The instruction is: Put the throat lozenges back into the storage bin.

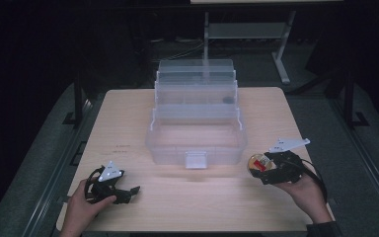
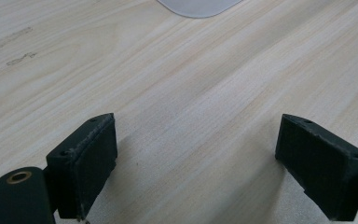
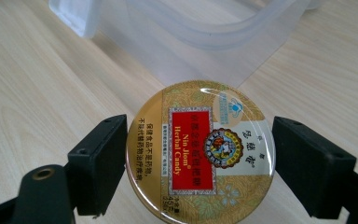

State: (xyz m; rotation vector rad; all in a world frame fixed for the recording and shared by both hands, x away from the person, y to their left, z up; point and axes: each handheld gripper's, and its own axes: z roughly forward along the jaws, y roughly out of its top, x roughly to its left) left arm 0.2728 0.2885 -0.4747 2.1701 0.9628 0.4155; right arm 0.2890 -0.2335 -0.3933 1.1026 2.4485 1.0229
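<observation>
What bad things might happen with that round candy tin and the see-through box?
1. The round candy tin sits between the right claw pads by its curved rim only; the grip looks thin, so it might slip and roll across the table.
2. The clear box stands close ahead with raised tiers behind; the tin might knock its front wall on the way in.

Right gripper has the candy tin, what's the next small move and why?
Probably lift the round tin and carry it left over the clear box's open bottom bin. The right gripper clamps the tin at both sides, beside the box's front corner. The left gripper is open over bare table.
</observation>
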